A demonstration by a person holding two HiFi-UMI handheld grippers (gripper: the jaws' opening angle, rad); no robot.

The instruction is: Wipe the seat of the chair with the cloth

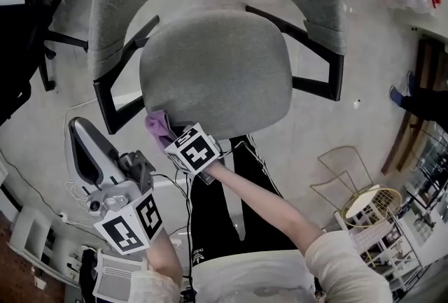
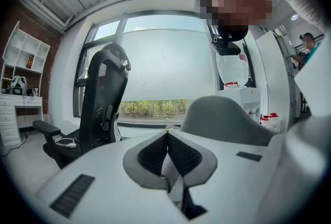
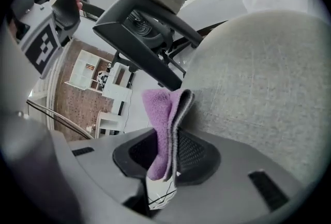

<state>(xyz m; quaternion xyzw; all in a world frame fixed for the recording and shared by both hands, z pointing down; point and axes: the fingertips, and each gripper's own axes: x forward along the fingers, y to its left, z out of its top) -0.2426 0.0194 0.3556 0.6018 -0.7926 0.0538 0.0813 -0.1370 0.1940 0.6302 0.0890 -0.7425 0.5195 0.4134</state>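
Observation:
The grey chair seat (image 1: 217, 71) fills the middle of the head view, with its backrest behind it. A purple cloth (image 1: 159, 128) hangs at the seat's front left edge, and my right gripper (image 1: 171, 137) is shut on it. In the right gripper view the folded cloth (image 3: 166, 114) stands up between the jaws, touching the rim of the seat (image 3: 258, 88). My left gripper (image 1: 78, 130) is off to the lower left, away from the chair, and points up and left. The left gripper (image 2: 167, 135) is shut with nothing in it.
The chair's black armrests (image 1: 318, 64) (image 1: 115, 95) flank the seat. A black office chair (image 1: 28, 15) stands at the far left, also in the left gripper view (image 2: 103, 104). A gold wire stool (image 1: 364, 203) stands to the right. My legs are just in front of the seat.

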